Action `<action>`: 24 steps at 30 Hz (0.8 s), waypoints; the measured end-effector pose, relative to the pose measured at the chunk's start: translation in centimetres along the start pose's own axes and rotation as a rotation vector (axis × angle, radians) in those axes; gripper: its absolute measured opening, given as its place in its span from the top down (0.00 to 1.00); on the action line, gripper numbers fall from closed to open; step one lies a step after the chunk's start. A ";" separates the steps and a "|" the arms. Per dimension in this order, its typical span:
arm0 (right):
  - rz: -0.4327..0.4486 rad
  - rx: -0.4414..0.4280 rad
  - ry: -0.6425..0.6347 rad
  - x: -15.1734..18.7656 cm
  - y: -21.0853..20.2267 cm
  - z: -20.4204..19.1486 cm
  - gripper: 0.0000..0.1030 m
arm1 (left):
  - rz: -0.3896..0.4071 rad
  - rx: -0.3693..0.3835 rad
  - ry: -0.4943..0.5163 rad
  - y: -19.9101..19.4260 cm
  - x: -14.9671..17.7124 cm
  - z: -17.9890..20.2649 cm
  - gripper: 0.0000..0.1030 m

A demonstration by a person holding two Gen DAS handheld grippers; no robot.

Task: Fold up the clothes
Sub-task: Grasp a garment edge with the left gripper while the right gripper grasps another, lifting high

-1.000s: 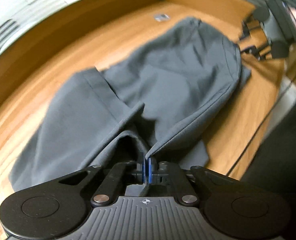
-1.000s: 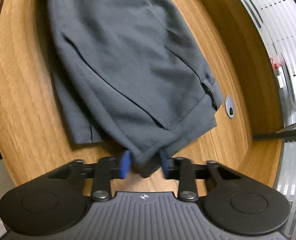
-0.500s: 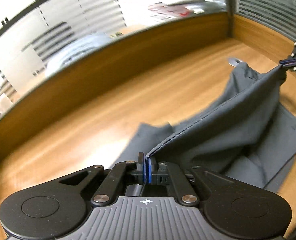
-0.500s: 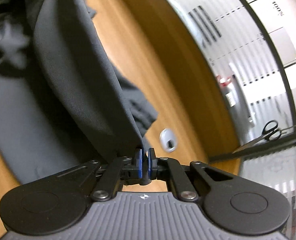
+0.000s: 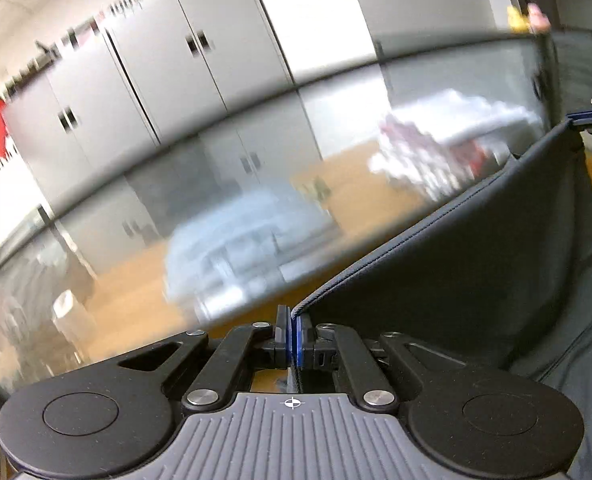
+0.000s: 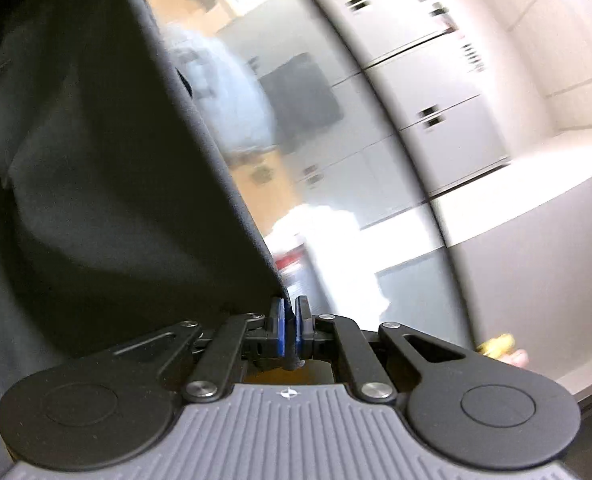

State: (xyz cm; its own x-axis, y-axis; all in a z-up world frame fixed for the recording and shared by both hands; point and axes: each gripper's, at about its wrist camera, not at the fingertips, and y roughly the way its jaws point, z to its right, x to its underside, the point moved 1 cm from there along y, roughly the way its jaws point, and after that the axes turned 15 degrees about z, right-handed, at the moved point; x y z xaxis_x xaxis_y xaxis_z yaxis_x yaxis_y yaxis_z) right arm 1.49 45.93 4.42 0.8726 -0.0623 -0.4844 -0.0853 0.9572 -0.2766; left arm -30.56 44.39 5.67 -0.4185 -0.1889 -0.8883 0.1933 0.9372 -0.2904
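Observation:
A dark grey garment [image 5: 476,264] hangs in the air, its top hem stretched taut between both grippers. My left gripper [image 5: 291,334] is shut on one corner of that hem. In the left wrist view the right gripper [image 5: 584,117] shows at the far right edge, pinching the other corner. In the right wrist view my right gripper [image 6: 289,330] is shut on the garment [image 6: 107,168], which drapes away to the left and fills that side. The table under the cloth is hidden.
A glass partition [image 5: 255,168] with a dark top rail runs across behind the cloth. Beyond it stand grey cabinets [image 5: 167,76] and a blurred wooden desk [image 5: 135,292] with white items. More cabinets [image 6: 428,100] fill the right wrist view.
Both grippers have risen and tilted up, lifting the garment off the wooden table. The right gripper's jaws closed on the hem. The views now show the partition and cabinets, not the tabletop.

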 end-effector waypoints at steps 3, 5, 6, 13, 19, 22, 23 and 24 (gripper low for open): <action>0.040 0.106 -0.012 -1.4 0.5 3.8 0.96 | 0.094 -0.025 0.011 -1.0 -3.9 -1.2 0.96; 0.070 0.189 -0.013 -2.4 -0.2 6.5 0.96 | 0.172 -0.036 0.033 -2.7 -6.5 -1.6 0.96; 0.086 0.230 -0.012 -2.9 -0.9 7.7 0.96 | 0.203 -0.036 0.037 -3.5 -7.6 -1.8 0.96; 0.089 0.333 0.038 -2.8 -8.2 10.6 0.96 | 0.248 0.112 0.041 -9.2 -10.0 0.1 0.96; -0.063 0.176 0.056 1.7 -14.4 3.9 0.96 | 0.097 0.324 0.068 -13.5 -4.7 4.4 0.96; -0.148 0.103 0.092 4.2 -16.5 0.0 0.96 | 0.009 0.434 0.055 -14.9 -1.9 6.7 0.96; -0.176 0.081 0.111 5.0 -17.3 -1.3 0.96 | -0.024 0.477 0.048 -15.2 -0.5 7.5 0.96; -0.205 0.061 0.134 5.8 -18.0 -2.5 0.96 | -0.058 0.523 0.038 -15.3 1.2 8.2 0.96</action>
State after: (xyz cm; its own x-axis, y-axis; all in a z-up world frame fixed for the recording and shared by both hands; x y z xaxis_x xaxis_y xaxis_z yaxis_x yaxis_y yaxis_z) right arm 6.87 27.62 4.49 0.7969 -0.2901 -0.5300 0.1198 0.9356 -0.3320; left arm -26.72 27.39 6.17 -0.4720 -0.2161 -0.8547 0.5819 0.6520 -0.4862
